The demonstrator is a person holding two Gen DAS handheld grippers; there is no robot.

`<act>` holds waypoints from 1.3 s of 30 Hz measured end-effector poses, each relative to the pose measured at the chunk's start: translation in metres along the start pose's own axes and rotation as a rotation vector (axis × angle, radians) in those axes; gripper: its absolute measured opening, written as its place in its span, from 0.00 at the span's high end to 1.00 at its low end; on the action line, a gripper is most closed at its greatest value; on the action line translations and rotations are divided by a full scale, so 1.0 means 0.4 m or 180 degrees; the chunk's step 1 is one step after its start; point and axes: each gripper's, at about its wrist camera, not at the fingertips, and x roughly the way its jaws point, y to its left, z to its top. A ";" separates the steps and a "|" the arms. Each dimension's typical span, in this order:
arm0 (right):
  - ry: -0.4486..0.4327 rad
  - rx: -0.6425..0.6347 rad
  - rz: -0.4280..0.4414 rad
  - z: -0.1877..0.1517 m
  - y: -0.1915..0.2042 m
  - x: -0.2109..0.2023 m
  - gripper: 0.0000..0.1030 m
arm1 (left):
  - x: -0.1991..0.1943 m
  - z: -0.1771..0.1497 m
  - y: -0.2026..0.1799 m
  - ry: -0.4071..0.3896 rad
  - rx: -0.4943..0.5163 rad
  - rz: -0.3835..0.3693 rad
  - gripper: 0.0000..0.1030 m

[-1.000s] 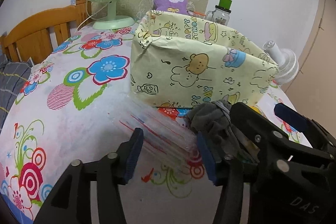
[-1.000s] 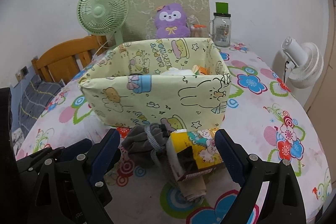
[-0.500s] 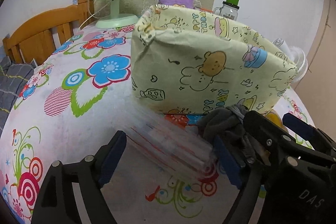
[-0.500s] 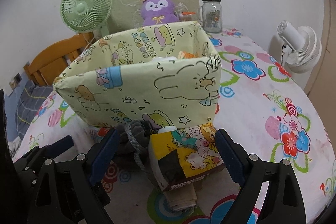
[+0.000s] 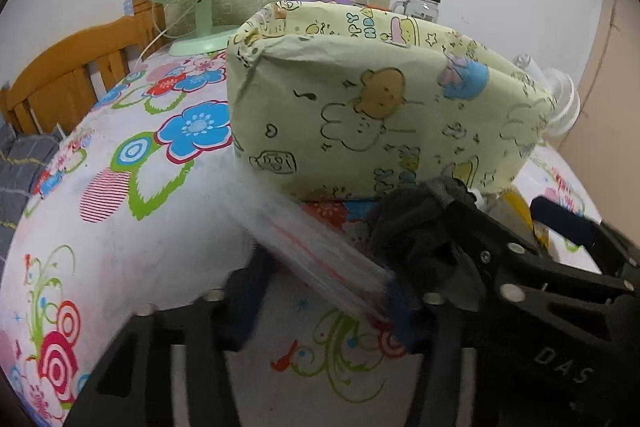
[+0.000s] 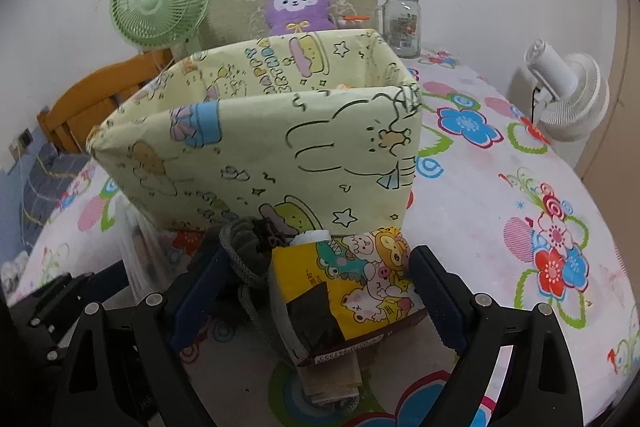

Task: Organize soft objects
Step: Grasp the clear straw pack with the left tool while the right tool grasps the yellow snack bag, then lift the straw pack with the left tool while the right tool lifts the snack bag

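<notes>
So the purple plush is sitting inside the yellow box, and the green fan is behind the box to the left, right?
Not quite. The purple plush isn't inside the yellow box; it sits on the table behind it, against the wall. The right wrist view shows it beyond the box's far rim. The green fan is behind the box to the left, as you said.

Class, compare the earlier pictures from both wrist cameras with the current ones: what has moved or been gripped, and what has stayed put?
The left gripper opened wide, and its jaws are now closing around the clear plastic bag. The right gripper came closer to the yellow tissue pack, jaws open on either side of it. The pack, the grey drawstring pouch and the yellow storage box stayed put.
</notes>
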 end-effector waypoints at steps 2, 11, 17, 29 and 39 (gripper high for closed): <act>-0.0004 -0.0016 0.0004 -0.004 0.003 -0.003 0.09 | -0.005 -0.005 0.005 -0.0006 -0.0003 -0.0013 0.62; 0.0011 -0.0058 0.0031 -0.024 0.018 -0.026 0.09 | -0.035 -0.031 0.004 -0.0018 -0.0005 -0.0058 0.73; 0.0021 -0.0069 0.0017 -0.037 0.014 -0.042 0.09 | -0.055 -0.053 -0.036 -0.0022 0.0124 -0.0191 0.79; 0.0036 0.0016 0.0019 -0.059 -0.023 -0.074 0.09 | -0.082 -0.083 -0.095 -0.0024 0.0247 -0.0217 0.77; 0.0019 0.0082 0.0082 -0.050 -0.046 -0.079 0.09 | -0.099 -0.054 -0.085 -0.0106 0.0151 -0.0185 0.43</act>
